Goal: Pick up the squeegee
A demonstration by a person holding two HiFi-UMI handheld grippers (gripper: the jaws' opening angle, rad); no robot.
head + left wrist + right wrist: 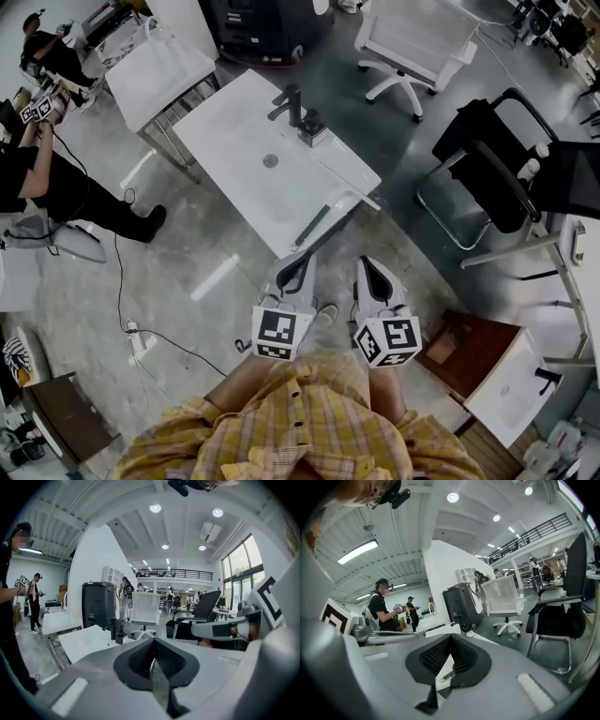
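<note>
The squeegee (315, 225) is a long dark grey-green tool that lies near the front right edge of the white sink top (234, 122). A black faucet (291, 103) and a drain (271, 160) are further back on that top. My left gripper (304, 257) hovers just short of the squeegee's near end, jaws together and empty; its own view shows the closed pads (140, 660). My right gripper (367, 262) is beside it, to the right of the sink's corner, also shut and empty. Through its jaws a piece of the squeegee (446, 676) shows on the white top.
A black chair (487, 159) stands to the right and a white chair (412, 47) behind the sink. Another white table (155, 70) is at the upper left, with a person (56, 187) beside it. A brown box (464, 352) sits at the lower right. A cable (122, 291) runs over the floor.
</note>
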